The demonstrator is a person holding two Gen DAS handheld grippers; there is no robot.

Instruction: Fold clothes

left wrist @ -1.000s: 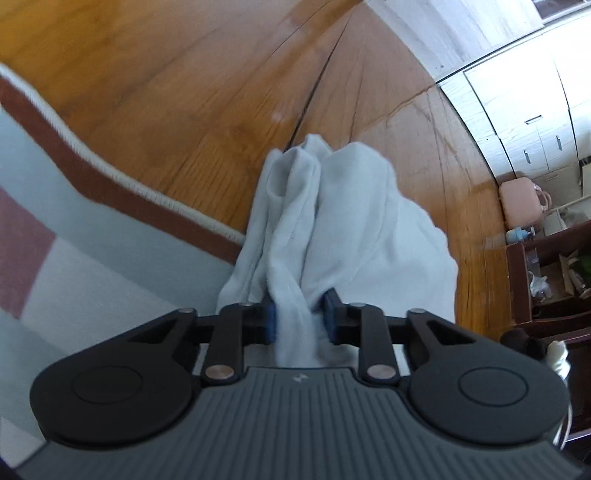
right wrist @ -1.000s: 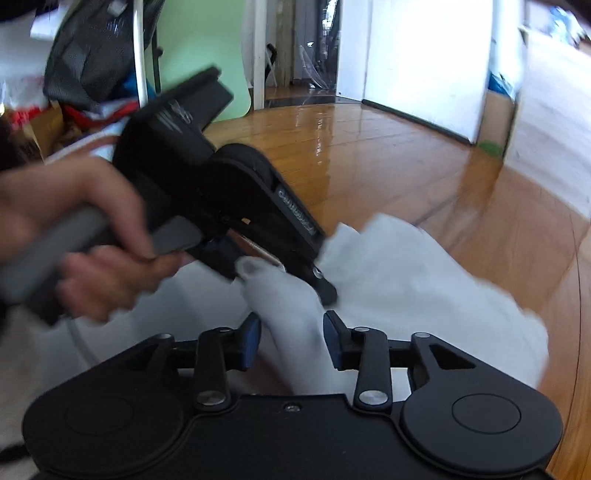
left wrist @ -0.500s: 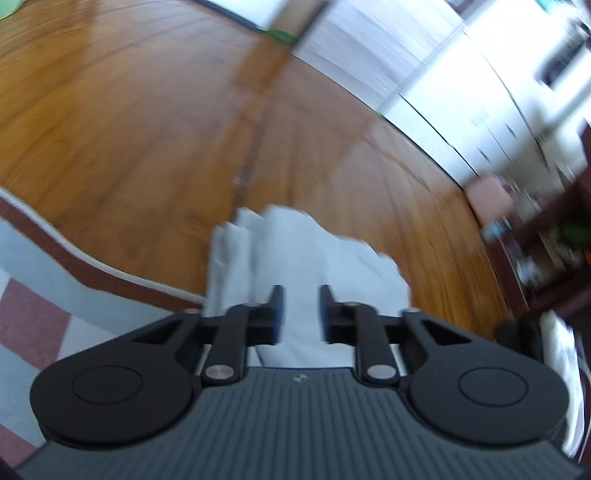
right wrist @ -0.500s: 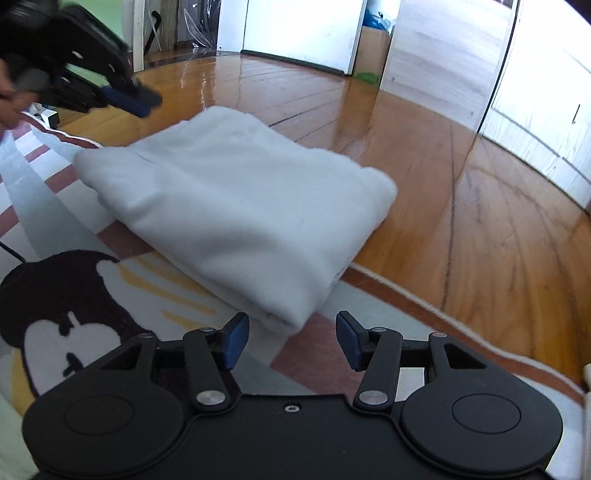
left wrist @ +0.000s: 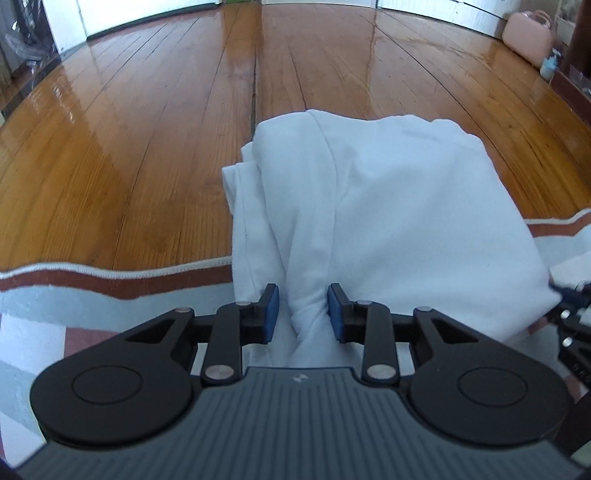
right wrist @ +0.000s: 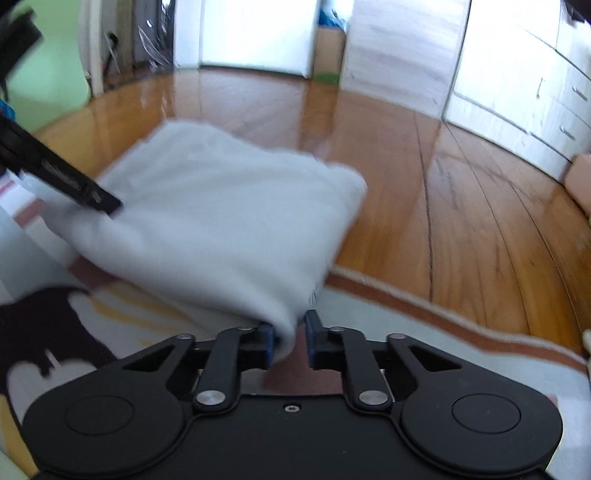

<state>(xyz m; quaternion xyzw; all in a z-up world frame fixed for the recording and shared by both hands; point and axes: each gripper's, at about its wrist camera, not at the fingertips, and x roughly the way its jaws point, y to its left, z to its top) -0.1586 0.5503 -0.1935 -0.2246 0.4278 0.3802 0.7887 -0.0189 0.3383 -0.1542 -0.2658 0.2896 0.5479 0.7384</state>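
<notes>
A folded white garment [left wrist: 388,206] lay half on the patterned rug [left wrist: 92,295] and half on the wooden floor [left wrist: 147,129], its far end reaching out over the boards and its near end crossing the rug's red-brown border [left wrist: 110,284]. In the left wrist view the layers showed along its left side, with a gathered ridge of cloth running down toward the camera.

The left hand-held gripper [left wrist: 303,314] stood partly open at the garment's near edge. That ridge of cloth sat between its blue pads [left wrist: 271,310]; the right-hand pad touched the fabric, while a narrow gap showed at the left-hand pad, so a firm grip could not be made out.

The right hand-held gripper [right wrist: 290,338] was at the garment's other near corner, over the rug. Its jaws were closing, narrow by this moment, with the rounded corner of the fold between them; the cloth lay against the left-hand pad and a thin gap remained on the other side. This view was blurred.

From the right wrist camera the left hand-held gripper [right wrist: 110,206] showed as a dark bar meeting the cloth at the left edge. A dark cartoon figure [right wrist: 48,332] was printed on the rug. White cabinets [right wrist: 535,92] stood beyond the floor, and a pink case [left wrist: 528,33] rested by the far wall.
</notes>
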